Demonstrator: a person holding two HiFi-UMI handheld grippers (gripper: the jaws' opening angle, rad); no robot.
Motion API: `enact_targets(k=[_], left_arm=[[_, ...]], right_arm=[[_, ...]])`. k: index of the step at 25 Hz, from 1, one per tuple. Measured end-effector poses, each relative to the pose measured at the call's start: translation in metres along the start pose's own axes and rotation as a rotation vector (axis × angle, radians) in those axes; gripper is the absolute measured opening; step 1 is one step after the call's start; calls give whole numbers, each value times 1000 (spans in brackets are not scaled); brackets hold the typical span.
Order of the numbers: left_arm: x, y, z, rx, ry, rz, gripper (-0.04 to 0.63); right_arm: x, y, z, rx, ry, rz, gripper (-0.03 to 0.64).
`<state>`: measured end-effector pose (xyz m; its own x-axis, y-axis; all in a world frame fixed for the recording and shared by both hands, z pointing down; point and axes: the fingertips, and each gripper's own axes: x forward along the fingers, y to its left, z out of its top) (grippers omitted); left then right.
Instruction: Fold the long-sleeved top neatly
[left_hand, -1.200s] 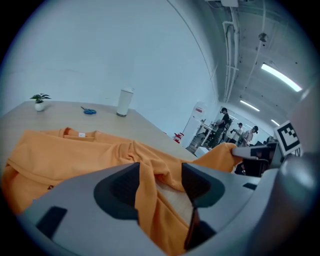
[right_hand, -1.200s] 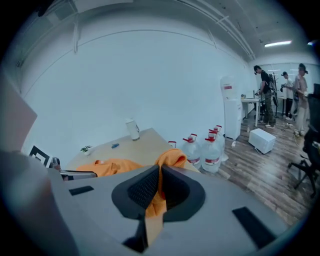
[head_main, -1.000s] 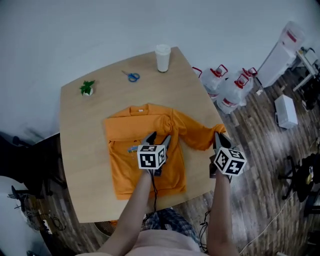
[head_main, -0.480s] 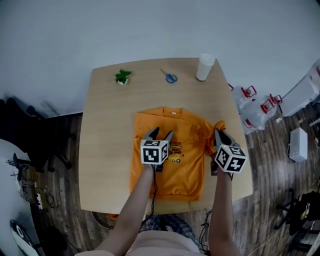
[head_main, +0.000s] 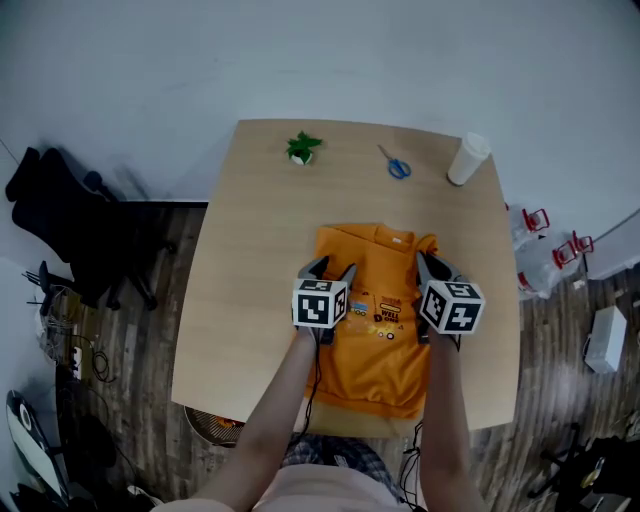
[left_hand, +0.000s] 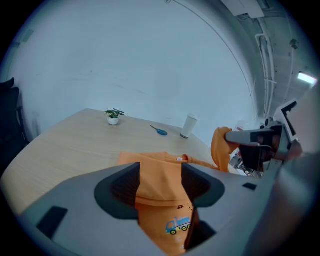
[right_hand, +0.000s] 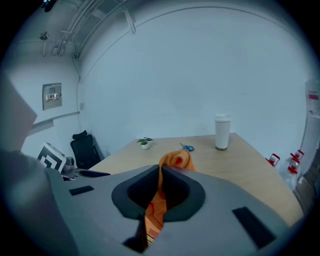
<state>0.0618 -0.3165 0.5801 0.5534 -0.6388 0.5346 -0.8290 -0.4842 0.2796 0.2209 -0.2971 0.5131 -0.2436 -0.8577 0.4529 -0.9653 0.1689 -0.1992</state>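
Observation:
An orange long-sleeved top lies flat on the wooden table, with a truck print on its chest. My right gripper is shut on the end of the right sleeve, which it holds raised over the top's right side; the cloth stands up between its jaws. In the left gripper view the sleeve hangs from the right gripper. My left gripper hovers over the top's left part, open, with only the cloth showing below its jaws.
At the table's far edge stand a small potted plant, blue scissors and a white cup. A black office chair stands on the floor to the left. Water jugs sit on the floor at the right.
The right gripper has carried the sleeve from the table's right edge inward over the top's body. The left gripper has moved across the top too. The head view has swung round.

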Motion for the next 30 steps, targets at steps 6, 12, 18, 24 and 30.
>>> enact_targets(k=[6,12,18,24,30], left_arm=[[-5,30,2,-29,-4,34,245],[-14,53,-6,-53,-3,59,245],[-25,76,-17,-72,10,88,245],[-39,91,-20,-84,6,114,245],[-50,105,-24,-90,8,130,245]], right_arm=[[48,52,-12,-69,70,114,21],[82,103,-30,-133,131,213,21],[112,139,-53,-194,198,279,21],[146,153,-87,-211,298,299,21],[157,165,-97,-207,321,304,40]])
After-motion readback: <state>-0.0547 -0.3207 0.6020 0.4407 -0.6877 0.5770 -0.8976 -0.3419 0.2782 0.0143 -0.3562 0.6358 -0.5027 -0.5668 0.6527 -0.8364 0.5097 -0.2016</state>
